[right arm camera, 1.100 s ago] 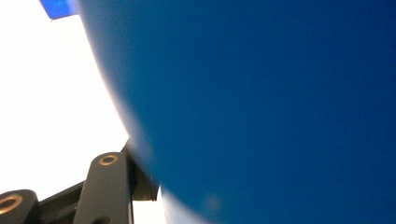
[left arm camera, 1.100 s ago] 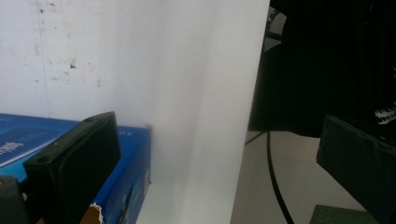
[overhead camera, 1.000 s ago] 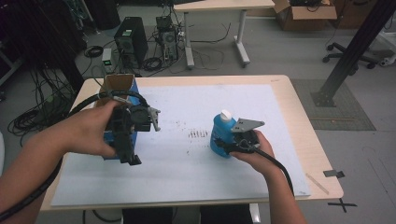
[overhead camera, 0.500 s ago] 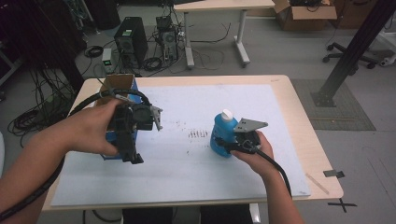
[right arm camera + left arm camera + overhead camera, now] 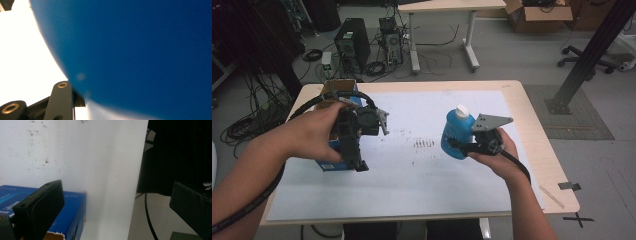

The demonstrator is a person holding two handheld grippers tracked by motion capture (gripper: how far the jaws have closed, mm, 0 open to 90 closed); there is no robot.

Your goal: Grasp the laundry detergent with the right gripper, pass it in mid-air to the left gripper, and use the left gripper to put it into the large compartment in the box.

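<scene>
A blue bottle [image 5: 455, 132] with a white cap hangs tilted above the white sheet [image 5: 412, 175], right of the middle. My right gripper [image 5: 460, 145] is shut on its lower body; up close the blue bottle [image 5: 140, 55] looms over one jaw. At the left, my left gripper [image 5: 355, 161] points down towards the table's near side, over a blue cardboard box [image 5: 328, 163]. Its jaws stand far apart with nothing between them. In the left gripper view the blue box [image 5: 72, 212] lies under one jaw of the left gripper [image 5: 115, 195].
Dark smudges [image 5: 424, 144] mark the sheet between the two hands. The wooden table [image 5: 532, 125] has tape marks [image 5: 571, 186] near its right front corner. On the floor behind stand a computer tower [image 5: 349, 42], cables and another desk [image 5: 447, 7].
My right gripper has risen with the blue bottle, lifting it off the sheet. The left hand and its gripper have stayed in place over the box.
</scene>
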